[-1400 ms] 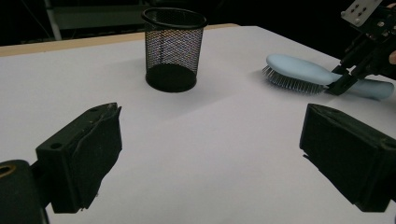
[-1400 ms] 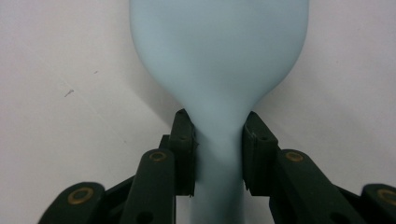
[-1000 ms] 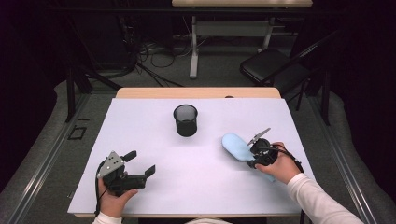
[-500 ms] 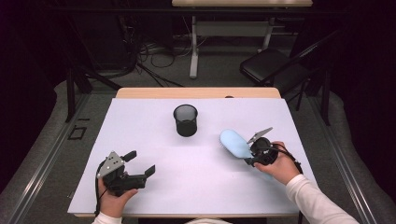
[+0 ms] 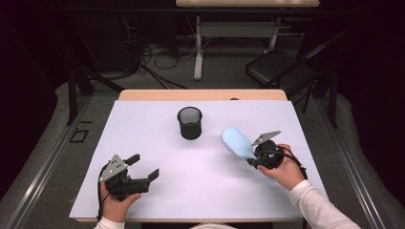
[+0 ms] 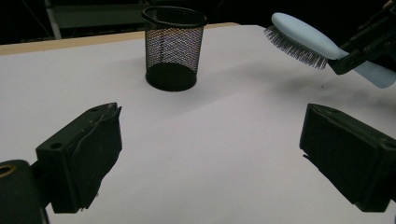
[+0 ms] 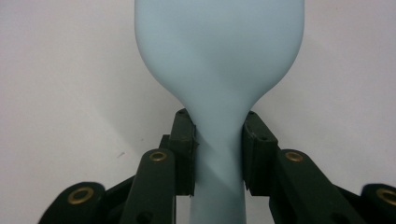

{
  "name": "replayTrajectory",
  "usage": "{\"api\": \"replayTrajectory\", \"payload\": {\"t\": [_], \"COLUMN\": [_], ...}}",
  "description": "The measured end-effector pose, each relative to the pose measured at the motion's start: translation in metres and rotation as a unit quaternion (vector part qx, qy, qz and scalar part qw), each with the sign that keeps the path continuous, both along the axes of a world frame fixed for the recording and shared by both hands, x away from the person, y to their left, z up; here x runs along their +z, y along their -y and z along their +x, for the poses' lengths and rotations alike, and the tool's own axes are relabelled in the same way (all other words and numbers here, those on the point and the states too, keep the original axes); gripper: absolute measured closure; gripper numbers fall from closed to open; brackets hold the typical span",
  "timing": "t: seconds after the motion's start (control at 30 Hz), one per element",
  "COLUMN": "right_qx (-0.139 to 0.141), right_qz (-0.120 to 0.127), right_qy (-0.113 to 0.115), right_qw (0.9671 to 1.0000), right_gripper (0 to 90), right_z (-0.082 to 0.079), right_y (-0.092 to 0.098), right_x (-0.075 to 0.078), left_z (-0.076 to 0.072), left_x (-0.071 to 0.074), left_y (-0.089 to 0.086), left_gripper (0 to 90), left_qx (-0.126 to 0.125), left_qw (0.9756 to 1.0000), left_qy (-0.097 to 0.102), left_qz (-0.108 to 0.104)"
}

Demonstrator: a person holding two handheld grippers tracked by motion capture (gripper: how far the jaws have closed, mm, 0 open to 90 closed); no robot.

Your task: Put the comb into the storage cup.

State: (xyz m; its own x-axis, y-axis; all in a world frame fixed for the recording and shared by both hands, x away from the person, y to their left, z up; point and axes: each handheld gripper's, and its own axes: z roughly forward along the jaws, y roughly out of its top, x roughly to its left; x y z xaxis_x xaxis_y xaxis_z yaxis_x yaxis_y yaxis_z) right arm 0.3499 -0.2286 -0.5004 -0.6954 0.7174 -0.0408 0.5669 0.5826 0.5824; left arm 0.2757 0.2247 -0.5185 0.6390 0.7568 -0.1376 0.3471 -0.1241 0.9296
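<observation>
A light blue hairbrush (image 5: 237, 142) hangs above the white table, bristles down, head pointing toward the black mesh cup (image 5: 190, 122). My right gripper (image 5: 253, 157) is shut on the brush's handle (image 7: 219, 154), one pad on each side of its neck. In the left gripper view the hairbrush (image 6: 303, 39) is at the upper right and the mesh cup (image 6: 173, 47) stands upright in the middle distance. My left gripper (image 5: 144, 167) rests low over the table's front left, jaws open wide, with nothing between its pads (image 6: 100, 149).
The white table top (image 5: 143, 129) has a wooden strip along its far edge (image 5: 200, 95). Beyond it stand a folding chair (image 5: 282, 67), a desk leg and cables on the floor.
The right hand has carried the brush slightly left, toward the mesh cup. The left gripper has kept still.
</observation>
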Motion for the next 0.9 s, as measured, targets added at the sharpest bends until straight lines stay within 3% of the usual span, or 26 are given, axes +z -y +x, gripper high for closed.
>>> {"api": "replayTrajectory", "payload": {"t": [0.5, 0.9], "right_qx": [-0.007, -0.006], "right_qz": [0.046, 0.085], "right_qy": [0.031, 0.074], "right_qw": [0.9984, 0.9936], "right_gripper": [69.5, 69.5], "right_z": [-0.001, -0.003], "right_y": [-0.01, -0.02], "right_x": [0.006, 0.013], "left_z": [0.0, 0.0], "left_x": [0.0, 0.0], "left_y": [0.0, -0.001], "left_gripper": [5.9, 5.8], "left_qx": [-0.001, 0.0], "left_qw": [1.0, 1.0], "left_qy": [-0.001, -0.001], "left_qz": [0.001, 0.0]}}
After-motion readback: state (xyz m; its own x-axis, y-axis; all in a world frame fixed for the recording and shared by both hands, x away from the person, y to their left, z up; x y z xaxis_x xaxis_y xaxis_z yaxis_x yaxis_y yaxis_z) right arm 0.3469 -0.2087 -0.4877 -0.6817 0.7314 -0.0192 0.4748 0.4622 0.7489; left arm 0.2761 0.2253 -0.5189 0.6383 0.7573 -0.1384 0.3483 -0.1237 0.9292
